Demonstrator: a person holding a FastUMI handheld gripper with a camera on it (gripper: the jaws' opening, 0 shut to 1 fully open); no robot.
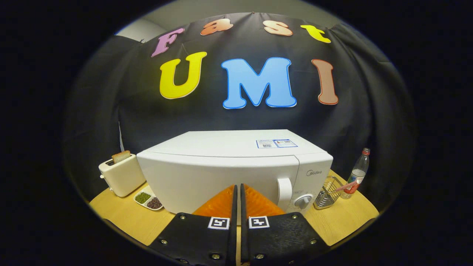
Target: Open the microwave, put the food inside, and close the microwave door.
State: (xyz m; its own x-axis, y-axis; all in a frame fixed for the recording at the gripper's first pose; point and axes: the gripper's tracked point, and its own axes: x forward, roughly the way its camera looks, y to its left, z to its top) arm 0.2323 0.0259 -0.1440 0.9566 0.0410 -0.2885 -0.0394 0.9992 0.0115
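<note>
Black cloth backs a wooden counter [343, 218] where the white microwave [229, 173] stands, door closed, just ahead of the fingers [237, 192], which are pressed together and hold nothing. Its handle [284, 190] sits at about two o'clock from the fingertips, a dial [303, 201] beside it. A toaster [120, 175] and a dish of beans [149, 199] lie at ten o'clock. Opening comes first, I judge: part the fingers, reach the handle squarely, pull along the door's swing
</note>
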